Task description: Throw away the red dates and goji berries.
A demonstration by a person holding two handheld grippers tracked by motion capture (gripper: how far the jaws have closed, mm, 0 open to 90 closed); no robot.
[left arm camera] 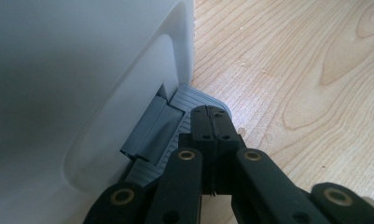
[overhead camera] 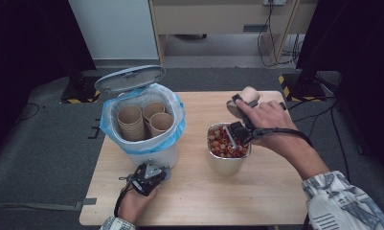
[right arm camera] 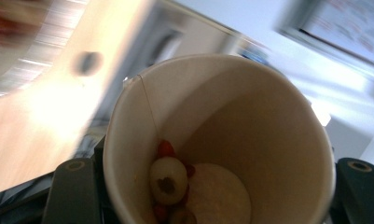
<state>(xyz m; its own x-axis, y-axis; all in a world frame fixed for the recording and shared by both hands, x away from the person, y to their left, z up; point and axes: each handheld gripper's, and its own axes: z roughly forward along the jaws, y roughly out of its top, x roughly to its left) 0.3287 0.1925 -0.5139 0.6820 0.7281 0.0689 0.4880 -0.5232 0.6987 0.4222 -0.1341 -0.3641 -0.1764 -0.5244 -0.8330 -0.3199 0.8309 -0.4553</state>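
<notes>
A person sits at a light wooden table [overhead camera: 271, 182] holding a two-jaw gripper in each hand. The left gripper [overhead camera: 149, 178], at about seven o'clock on the table, has its black jaws pressed fully together with nothing between them, their tips resting on the ribbed grey foot pedal [left arm camera: 194, 100] at the base of a white plastic pedal bin lined with a blue bag [overhead camera: 144, 122]; this is likely why the grey bin lid [overhead camera: 129, 78] stands open. Several brown paper cups [overhead camera: 144, 120] are stacked upright inside the bin. The right gripper [overhead camera: 238, 112], toward two o'clock, is clamped around a tan paper cup [right arm camera: 217, 140], tilted above a shiny round metal container of red and pale snack pieces [overhead camera: 228, 148] at centre right; a few pieces [right arm camera: 168, 179] cling inside the cup, suggesting it is being emptied before disposal. The room has grey carpet, black stands with hazard-striped feet, cables and a pale cabinet at twelve o'clock
</notes>
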